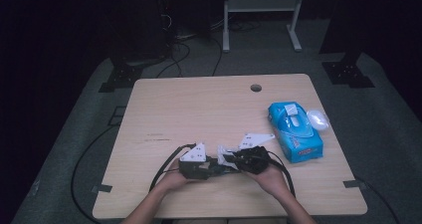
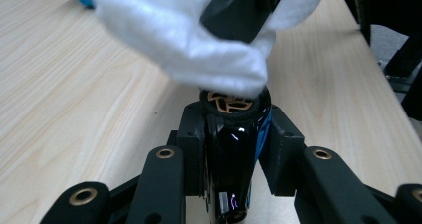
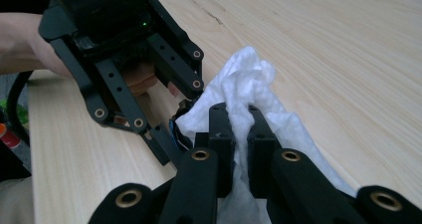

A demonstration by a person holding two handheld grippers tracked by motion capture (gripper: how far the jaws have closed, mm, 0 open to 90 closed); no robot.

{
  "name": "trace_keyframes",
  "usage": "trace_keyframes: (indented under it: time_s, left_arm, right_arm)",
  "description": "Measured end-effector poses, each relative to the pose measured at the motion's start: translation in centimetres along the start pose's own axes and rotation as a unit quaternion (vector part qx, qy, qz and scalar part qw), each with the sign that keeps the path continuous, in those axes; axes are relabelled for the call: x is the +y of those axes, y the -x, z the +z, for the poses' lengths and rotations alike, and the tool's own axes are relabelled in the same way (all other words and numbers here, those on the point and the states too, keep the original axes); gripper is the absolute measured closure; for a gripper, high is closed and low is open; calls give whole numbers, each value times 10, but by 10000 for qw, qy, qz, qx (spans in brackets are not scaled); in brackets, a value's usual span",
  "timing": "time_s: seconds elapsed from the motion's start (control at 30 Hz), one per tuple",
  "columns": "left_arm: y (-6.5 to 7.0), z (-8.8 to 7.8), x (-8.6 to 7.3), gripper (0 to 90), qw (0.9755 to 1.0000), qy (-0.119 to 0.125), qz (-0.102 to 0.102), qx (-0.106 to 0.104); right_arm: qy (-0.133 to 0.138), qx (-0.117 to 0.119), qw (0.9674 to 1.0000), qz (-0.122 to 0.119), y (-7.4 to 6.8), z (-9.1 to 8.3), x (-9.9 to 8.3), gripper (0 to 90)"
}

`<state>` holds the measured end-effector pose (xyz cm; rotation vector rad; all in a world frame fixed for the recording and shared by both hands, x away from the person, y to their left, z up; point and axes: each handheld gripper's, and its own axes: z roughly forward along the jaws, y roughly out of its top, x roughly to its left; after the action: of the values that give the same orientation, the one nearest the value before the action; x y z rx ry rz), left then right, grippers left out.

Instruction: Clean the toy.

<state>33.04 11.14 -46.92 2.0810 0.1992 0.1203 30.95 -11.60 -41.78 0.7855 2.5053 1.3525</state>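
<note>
Left claw [image 2: 229, 149] is gripping a small dark glossy bottle [image 2: 231, 154] w/ a gold-patterned cap end, jaws clenched on both sides of it. Right claw [image 3: 238, 149] is clenched on a crumpled white wipe [image 3: 249, 84], pressing it against the bottle's cap end. Both are meeting at the near-centre of the bench [image 1: 199, 104], just in front of the person's hands. Looks like a wiping job, prob. mid-way: wipe is already pulled out and touching the bottle, but can't tell how much is clean. A blue wipes pack [image 1: 294, 132] is lying to the right, well apart, w/ a white lid-like thing [image 1: 318, 118] just beside it. Left to do, I'm guessing: finish rubbing, set both down.
</note>
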Motion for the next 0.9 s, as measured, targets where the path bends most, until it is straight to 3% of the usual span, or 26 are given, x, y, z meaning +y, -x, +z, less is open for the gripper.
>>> trace_keyframes:
  time_s: [0.2,0.47,0.67,0.73,0.9]
  left_arm:
    - [-4,-1,-3,666,9999,-74,-11,68]
    - [-5,0,-3,666,10000,-65,-26,64]
    - [-5,-2,-4,665,9999,-68,-54,75]
    - [-5,-3,-5,665,9999,-69,-44,78]
    - [-6,-2,-4,665,10000,-58,-53,55]
  right_arm:
    - [-194,-66,9997,-127,2,15,4,847]
    - [-274,-297,9992,45,16,1,-2,847]
    - [-264,-285,9991,-145,4,11,3,847]
    - [-250,-179,9995,-53,8,10,2,848]
    - [-260,-396,9989,43,18,-1,-4,849]
